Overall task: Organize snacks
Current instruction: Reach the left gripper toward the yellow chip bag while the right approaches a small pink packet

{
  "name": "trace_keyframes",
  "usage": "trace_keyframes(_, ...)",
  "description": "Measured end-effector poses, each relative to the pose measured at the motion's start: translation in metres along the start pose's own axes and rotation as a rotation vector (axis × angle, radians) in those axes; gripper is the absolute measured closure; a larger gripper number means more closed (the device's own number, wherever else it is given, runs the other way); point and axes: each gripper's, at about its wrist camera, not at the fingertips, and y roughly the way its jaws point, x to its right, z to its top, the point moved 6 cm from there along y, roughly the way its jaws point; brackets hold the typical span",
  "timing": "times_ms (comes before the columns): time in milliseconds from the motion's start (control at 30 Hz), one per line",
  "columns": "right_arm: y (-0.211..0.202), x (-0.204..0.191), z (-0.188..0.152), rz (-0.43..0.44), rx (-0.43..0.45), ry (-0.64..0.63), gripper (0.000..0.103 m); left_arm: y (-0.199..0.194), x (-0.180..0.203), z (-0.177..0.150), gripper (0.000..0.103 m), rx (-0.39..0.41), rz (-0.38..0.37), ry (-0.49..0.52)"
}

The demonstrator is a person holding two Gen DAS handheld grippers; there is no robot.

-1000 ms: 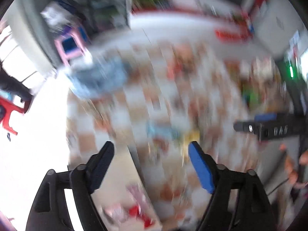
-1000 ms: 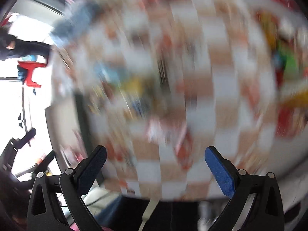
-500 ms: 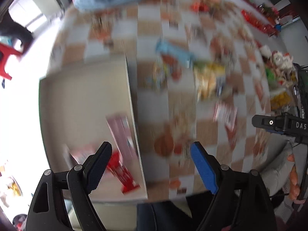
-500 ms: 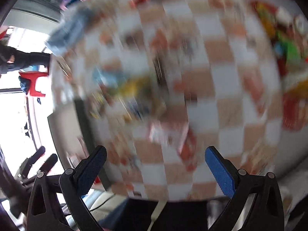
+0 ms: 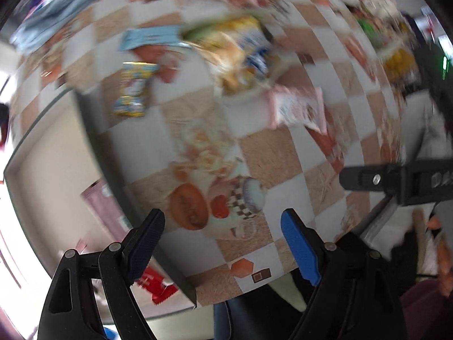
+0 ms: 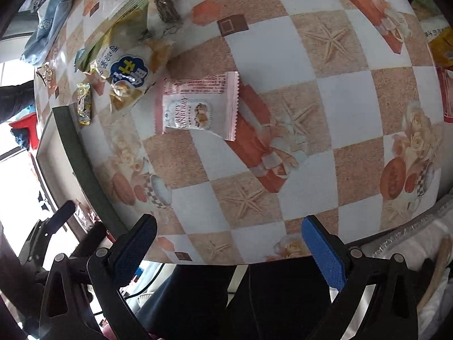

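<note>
Snacks lie scattered on the checked tablecloth (image 6: pixel 283 42): a pink cranberry packet (image 6: pixel 198 104) sits flat, well beyond the right gripper (image 6: pixel 229 252) and slightly left of its centre line. Farther left lie a yellow-and-blue chip bag (image 6: pixel 127 70) and a small gold packet (image 6: pixel 84 103). Both jaws of the right gripper are spread wide, holding nothing. The left gripper (image 5: pixel 223 243) is also wide open and empty, hovering beside a shallow box (image 5: pixel 51 155) on the left containing a pink packet (image 5: pixel 104 206) and a red packet (image 5: pixel 155 284).
</note>
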Motion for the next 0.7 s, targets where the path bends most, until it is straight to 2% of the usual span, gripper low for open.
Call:
trace_keyframes(167, 0.002, 0.011, -0.001, -0.011, -0.008, 0.022, 0.0, 0.034, 0.011, -0.005, 0.016, -0.07, 0.025, 0.062)
trace_keyframes(367, 0.005, 0.022, -0.002, -0.03, -0.014, 0.041, 0.0, 0.062, -0.019, -0.02, 0.016, -0.133, 0.085, -0.017)
trace_keyframes(533, 0.007, 0.027, -0.004, -0.03, -0.012, 0.05, 0.0, 0.065, -0.043, -0.03, 0.016, -0.13, 0.119, -0.067)
trace_keyframes(600, 0.01, 0.029, -0.005, -0.029, -0.016, 0.051, 0.0, 0.063, -0.047, -0.032, 0.016, -0.135, 0.111, -0.082)
trace_keyframes(700, 0.018, 0.031, -0.008, -0.024, -0.038, 0.059, 0.0, 0.046, -0.048, -0.028, 0.016, -0.087, 0.094, -0.1)
